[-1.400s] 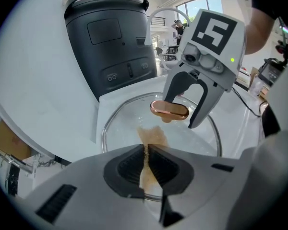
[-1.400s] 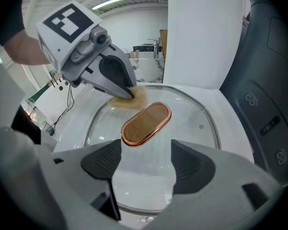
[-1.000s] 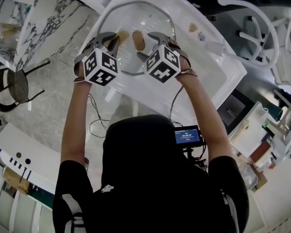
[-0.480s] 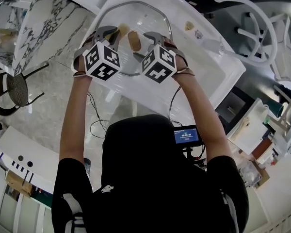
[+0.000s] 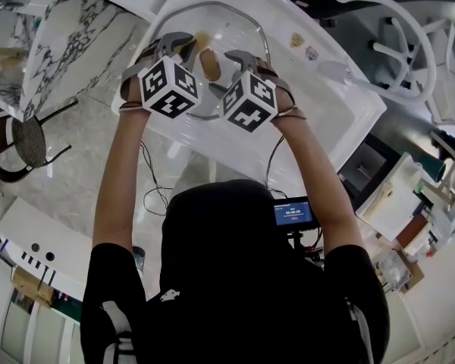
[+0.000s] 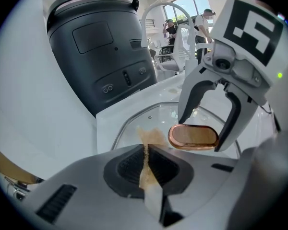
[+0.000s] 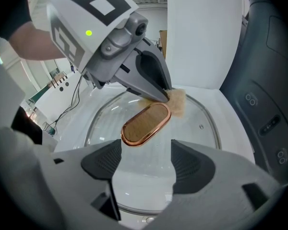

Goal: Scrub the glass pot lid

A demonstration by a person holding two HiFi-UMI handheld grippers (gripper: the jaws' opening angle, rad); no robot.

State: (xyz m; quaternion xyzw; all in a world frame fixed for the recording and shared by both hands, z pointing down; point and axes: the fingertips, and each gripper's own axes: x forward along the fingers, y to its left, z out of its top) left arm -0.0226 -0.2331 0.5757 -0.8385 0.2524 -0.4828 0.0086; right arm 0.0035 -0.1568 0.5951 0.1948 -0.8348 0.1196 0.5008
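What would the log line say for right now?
left gripper: shut on sponge, against lid | right gripper: open, near handle

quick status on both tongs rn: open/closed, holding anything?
Left tongs: closed on a tan scrub pad.
Right tongs: open, empty, over the glass lid.
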